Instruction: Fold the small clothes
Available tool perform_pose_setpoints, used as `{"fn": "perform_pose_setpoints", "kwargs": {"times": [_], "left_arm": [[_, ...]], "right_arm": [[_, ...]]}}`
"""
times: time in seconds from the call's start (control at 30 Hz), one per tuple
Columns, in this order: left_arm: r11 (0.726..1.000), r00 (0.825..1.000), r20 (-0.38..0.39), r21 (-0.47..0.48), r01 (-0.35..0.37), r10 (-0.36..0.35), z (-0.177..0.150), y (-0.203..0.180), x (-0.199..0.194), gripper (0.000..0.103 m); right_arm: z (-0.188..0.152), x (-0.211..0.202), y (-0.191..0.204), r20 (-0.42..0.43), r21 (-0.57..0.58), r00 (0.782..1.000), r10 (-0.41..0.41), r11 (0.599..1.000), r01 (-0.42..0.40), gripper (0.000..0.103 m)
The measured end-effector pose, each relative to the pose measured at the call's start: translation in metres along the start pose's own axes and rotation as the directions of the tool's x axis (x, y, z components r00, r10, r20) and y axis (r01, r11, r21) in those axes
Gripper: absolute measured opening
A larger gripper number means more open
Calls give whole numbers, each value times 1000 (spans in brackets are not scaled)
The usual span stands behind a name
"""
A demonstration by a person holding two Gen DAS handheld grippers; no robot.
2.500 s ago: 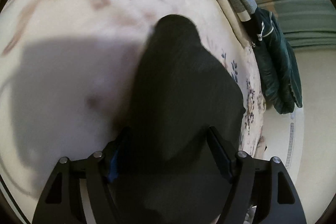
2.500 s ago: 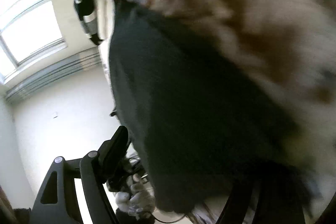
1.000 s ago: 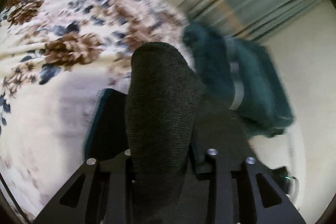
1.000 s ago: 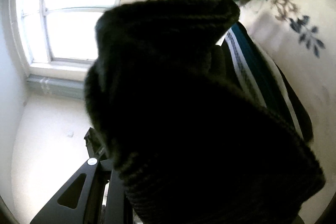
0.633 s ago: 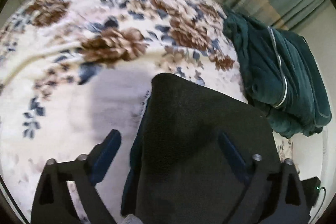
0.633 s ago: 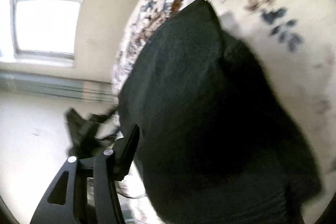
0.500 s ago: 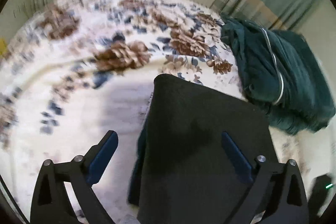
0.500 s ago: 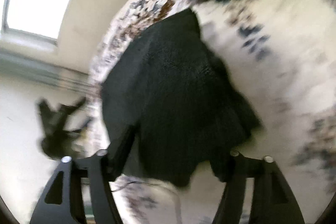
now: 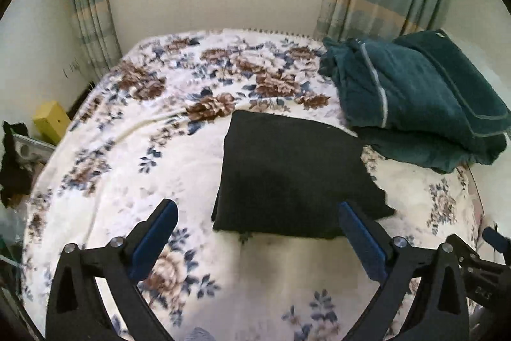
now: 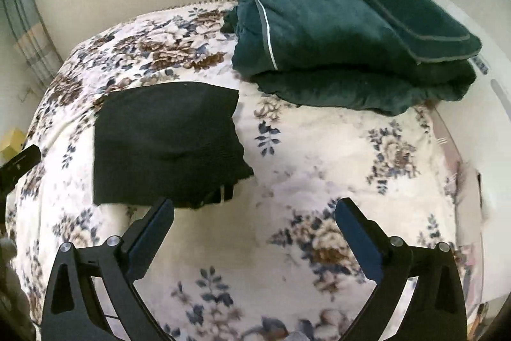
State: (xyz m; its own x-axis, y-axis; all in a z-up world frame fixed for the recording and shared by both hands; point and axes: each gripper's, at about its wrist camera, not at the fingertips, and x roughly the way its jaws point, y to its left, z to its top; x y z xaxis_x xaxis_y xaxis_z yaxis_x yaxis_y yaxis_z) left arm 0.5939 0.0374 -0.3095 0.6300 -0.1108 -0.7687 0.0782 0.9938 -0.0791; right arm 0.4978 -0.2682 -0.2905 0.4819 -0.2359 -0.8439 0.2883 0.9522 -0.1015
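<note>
Fingers of the left gripper (image 9: 257, 211) stand wide apart, empty; the right gripper (image 10: 254, 210) is opening, empty too. Beyond their tips a folded black garment (image 9: 290, 178) lies on the floral blanket (image 9: 143, 168). No readable writing.

Dark clutter (image 9: 12, 162) beside the yellow box (image 9: 51, 120): cut by the edge, unidentifiable; bedspread (image 9: 223, 302) pattern blurred nearby.

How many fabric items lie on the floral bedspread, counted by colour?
Black: 1, the folded black garment
Dark green: 1, the folded green blanket
Total: 2
</note>
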Motion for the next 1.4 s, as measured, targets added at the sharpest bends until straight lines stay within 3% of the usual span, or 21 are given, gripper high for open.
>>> {"fn": "perform_pose_setpoints", "kwargs": {"times": [0.17, 0.57, 0.87, 1.17, 1.4], "left_arm": [[999, 999, 47, 52, -8, 6, -15, -17, -80, 103], [998, 990, 139, 58, -10, 2, -54, -37, -251, 103], [1000, 983, 186, 25, -14, 9, -83, -41, -352, 103], [999, 974, 227, 12, -30, 27, -101, -47, -419, 103], [998, 958, 282, 2, -64, 60, -111, -47, -448, 103]], "right_arm": [[-17, -102, -12, 70, -13, 997, -29, 999, 30, 102], [-66, -327, -48, 233, -27, 972, -17, 999, 24, 102], [-113, -458, -71, 309, -61, 950, 36, 998, -18, 102], [-147, -552, -95, 377, -92, 923, 76, 995, -44, 102], [-159, -585, -107, 412, -114, 906, 95, 992, -52, 102]]}}
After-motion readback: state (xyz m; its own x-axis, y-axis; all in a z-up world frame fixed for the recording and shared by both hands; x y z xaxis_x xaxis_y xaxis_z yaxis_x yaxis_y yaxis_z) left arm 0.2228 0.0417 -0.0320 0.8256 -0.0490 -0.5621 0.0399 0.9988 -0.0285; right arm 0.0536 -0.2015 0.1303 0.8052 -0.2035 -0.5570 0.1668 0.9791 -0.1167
